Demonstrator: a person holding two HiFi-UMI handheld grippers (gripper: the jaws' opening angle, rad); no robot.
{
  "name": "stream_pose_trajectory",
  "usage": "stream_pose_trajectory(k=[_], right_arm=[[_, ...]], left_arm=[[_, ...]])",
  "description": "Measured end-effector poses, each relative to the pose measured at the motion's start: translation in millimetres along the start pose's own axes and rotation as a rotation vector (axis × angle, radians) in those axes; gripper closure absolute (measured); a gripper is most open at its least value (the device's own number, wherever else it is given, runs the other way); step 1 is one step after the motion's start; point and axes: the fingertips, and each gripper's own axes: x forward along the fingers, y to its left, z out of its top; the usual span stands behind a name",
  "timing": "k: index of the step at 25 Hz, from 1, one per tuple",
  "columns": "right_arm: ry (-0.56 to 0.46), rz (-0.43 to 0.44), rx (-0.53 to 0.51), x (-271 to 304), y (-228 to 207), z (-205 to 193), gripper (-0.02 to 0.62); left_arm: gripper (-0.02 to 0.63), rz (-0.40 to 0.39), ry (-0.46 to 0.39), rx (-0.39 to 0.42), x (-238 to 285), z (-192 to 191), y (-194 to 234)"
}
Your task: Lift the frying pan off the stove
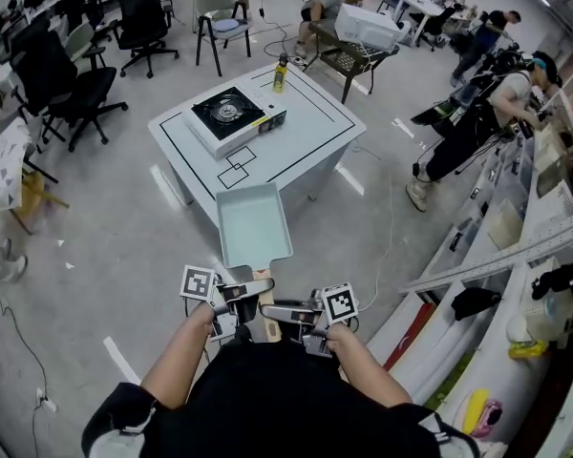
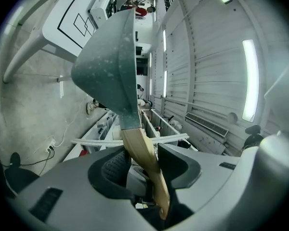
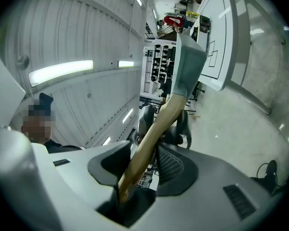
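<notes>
Left gripper [image 2: 140,161] and right gripper [image 3: 145,161], jaws of each pinching the wooden handle [image 1: 263,280]; I hold the frying pan [image 1: 251,222] aloft above the floor [image 1: 124,246], well apart from the stove [image 1: 231,113] on the counter [image 1: 306,139].

Low in the middle of the head view, our left forearm [image 1: 177,356] and right forearm [image 1: 371,368] are bare and angled inward. They bring the left gripper [image 1: 246,292] and right gripper [image 1: 279,313] together side by side. Each gripper's fingers [image 2: 113,170] are clamped on the frying pan [image 1: 253,222] handle.
</notes>
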Motion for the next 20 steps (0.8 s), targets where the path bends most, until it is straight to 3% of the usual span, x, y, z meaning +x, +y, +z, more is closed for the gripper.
stream_pose_trajectory(k=[6,20], right_arm=[[-0.027,0.057,0.019,-14.8,18.1,0.8,0.426],[-0.001,0.081,-0.025,-34.2,31.1,-14.0,0.423]], left_arm=[[0.433,0.013,0.004,0.023,18.2,-7.7,-13.6],[0.433,0.029,0.032,0.032,36.2,-31.7,-19.8]])
